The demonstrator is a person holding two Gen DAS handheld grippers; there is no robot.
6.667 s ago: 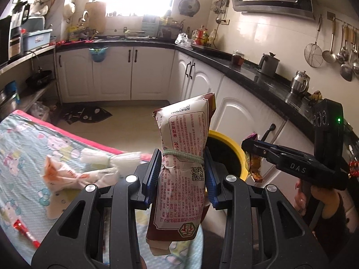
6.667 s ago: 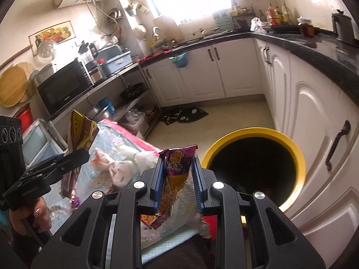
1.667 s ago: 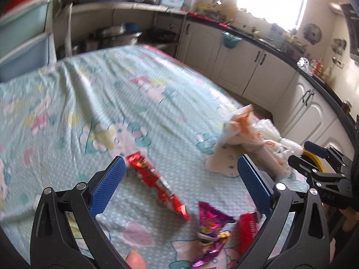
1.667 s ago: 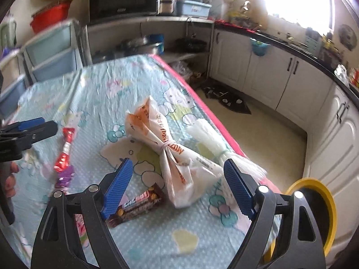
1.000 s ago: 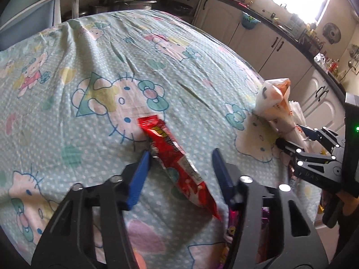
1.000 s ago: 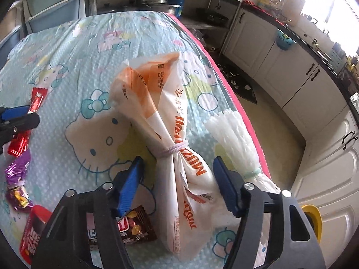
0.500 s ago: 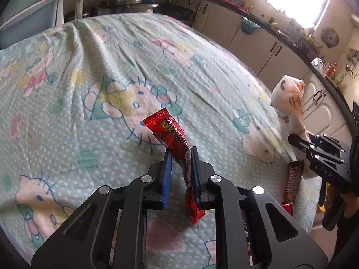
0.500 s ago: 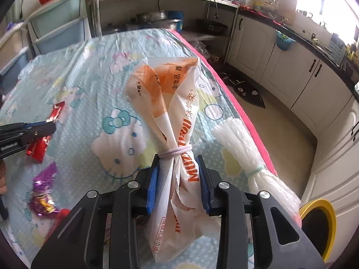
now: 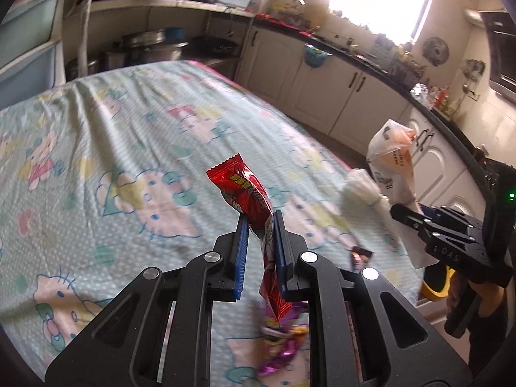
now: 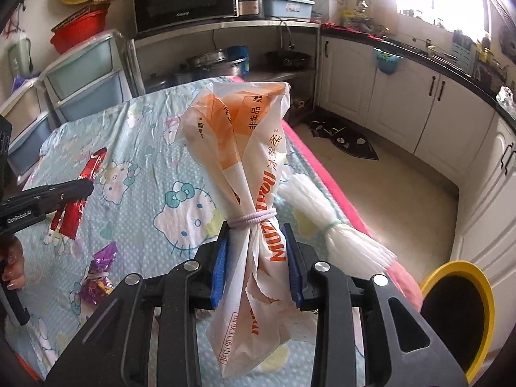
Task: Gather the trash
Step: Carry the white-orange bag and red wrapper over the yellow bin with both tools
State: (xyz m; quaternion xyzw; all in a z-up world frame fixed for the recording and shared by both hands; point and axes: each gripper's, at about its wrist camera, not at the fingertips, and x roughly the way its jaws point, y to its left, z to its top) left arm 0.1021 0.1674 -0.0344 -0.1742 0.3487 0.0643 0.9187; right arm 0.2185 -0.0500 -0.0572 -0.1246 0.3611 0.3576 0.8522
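Stage: both grippers are loaded and lifted clear of the worktop (image 10: 138, 148); judging by that, the carry to the yellow-rimmed bin (image 10: 458, 309) is the step in hand.
Left gripper (image 9: 260, 245): closed on the red wrapper (image 9: 245, 193), pinching it about mid-length, with one crimped end sticking up and the other hanging below the fingers.
Right gripper (image 10: 254, 258): clamped on the white-and-orange bag (image 10: 248, 167) just under its pale elastic band (image 10: 251, 217), so the puffed top stands above the fingers and the tail droops below.
Bin: on the floor beyond the worktop's pink edge, nearer the right gripper; its inside is dark and what it holds cannot be made out.
Left to do: near the bin-side edge of the worktop lie a purple wrapper (image 10: 98, 274), a dark bar wrapper (image 9: 361, 254) and a white tied bundle (image 10: 325, 213).
Materials: the red and purple wrappers are glossy crinkled foil, thin and light; the bag is soft printed film, cinched into a waist; the bundle looks like frosted plastic gathered by a greenish tie.
Worktop cover: a light blue dotted cloth with cartoon cats, slightly rumpled.
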